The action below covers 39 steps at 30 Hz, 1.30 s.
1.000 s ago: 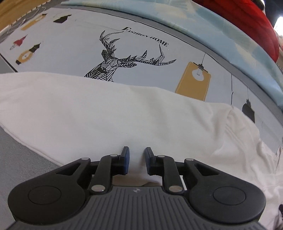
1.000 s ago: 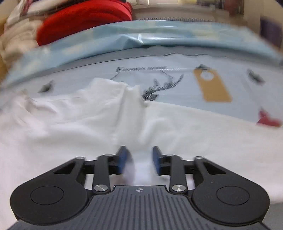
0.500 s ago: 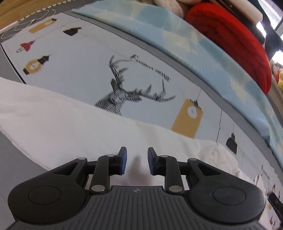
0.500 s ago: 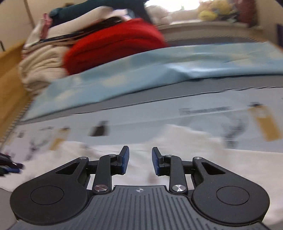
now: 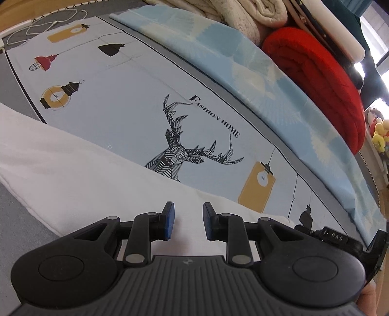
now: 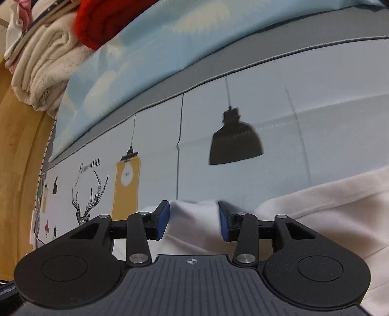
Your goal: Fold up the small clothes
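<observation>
A home, likely a bedroom or living room. A printed mat (image 5: 136, 102) with a stag, hanging lamps and the words "FASHION HOME" covers the tabletop. At 1 o'clock lie a light-blue sheet (image 5: 243, 63), a folded red blanket (image 5: 316, 73) and cream blankets (image 5: 252, 14); plush toys (image 5: 379, 131) sit at 3 o'clock.

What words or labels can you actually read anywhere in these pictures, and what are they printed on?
"FASHION HOME": printed on the pale blue mat, beside the deer head drawing.
Pale letters on the black device at the left wrist view's right edge: too small to read.
No other readable text.
</observation>
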### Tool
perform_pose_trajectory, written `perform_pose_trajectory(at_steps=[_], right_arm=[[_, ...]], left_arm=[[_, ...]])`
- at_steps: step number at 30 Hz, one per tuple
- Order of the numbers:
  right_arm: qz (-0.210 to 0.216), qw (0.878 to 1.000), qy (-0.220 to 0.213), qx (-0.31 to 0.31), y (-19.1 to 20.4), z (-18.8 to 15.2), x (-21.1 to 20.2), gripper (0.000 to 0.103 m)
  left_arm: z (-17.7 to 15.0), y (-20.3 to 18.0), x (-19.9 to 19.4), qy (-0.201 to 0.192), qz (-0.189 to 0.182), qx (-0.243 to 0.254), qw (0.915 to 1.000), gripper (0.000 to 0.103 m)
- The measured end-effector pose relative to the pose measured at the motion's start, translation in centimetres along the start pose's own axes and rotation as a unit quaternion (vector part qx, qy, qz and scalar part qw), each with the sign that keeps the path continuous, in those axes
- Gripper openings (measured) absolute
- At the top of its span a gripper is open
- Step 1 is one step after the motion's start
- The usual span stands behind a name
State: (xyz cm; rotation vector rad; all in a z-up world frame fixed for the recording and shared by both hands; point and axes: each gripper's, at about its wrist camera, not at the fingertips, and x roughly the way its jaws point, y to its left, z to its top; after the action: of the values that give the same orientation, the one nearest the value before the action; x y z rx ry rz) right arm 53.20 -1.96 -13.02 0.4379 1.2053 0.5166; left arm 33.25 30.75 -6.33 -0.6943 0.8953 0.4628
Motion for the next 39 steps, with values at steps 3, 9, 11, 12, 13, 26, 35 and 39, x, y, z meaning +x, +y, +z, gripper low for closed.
perform_pose_trajectory(at_steps=[3, 9, 11, 12, 13, 26, 35, 39], right_arm=[[-0.006, 0.997, 0.006, -0.075, 2.2, -1.6, -0.8, 0.024], [-0.074, 0.934, -0.175, -0.304, 8.4, -6.0, -7.0, 0.007], [-0.138, 0.89, -0.246, -0.358, 9.3, -8.0, -7.5, 0.015], [-0.185, 0.869, -0.263, -0.377, 9.4, -8.7, -7.0, 0.029], [-0.227, 0.854, -0.267, -0.384, 9.3, -9.1, -6.4, 0.036], [-0.235, 0.941, -0.141, -0.199, -2.6, -15.6, -16.3, 0.038], [-0.309, 0.945, -0.085, -0.059, -14.0, -20.4, -19.7, 0.044], [-0.285, 0.946, -0.154, -0.029, -15.0, -18.9, -23.1, 0.044]], left_arm=[[0.6, 1.0, -0.2, 0.001, -0.002, -0.012, 0.9999, 0.028], [1.2, 2.3, -0.8, 0.003, -0.013, -0.023, 0.9996, 0.028], [1.3, 2.5, -0.9, 0.003, -0.015, -0.024, 0.9996, 0.028], [1.3, 2.6, -0.9, 0.003, -0.016, -0.024, 0.9996, 0.028], [1.3, 2.6, -0.9, 0.005, -0.017, -0.024, 0.9996, 0.028], [-0.6, -0.6, 0.0, 0.04, -0.054, 0.033, 0.9972, 0.031], [-5.0, -6.1, 2.2, 0.091, -0.081, 0.116, 0.9858, 0.033], [-7.1, -8.2, 3.3, 0.105, -0.071, 0.15, 0.9807, 0.033]])
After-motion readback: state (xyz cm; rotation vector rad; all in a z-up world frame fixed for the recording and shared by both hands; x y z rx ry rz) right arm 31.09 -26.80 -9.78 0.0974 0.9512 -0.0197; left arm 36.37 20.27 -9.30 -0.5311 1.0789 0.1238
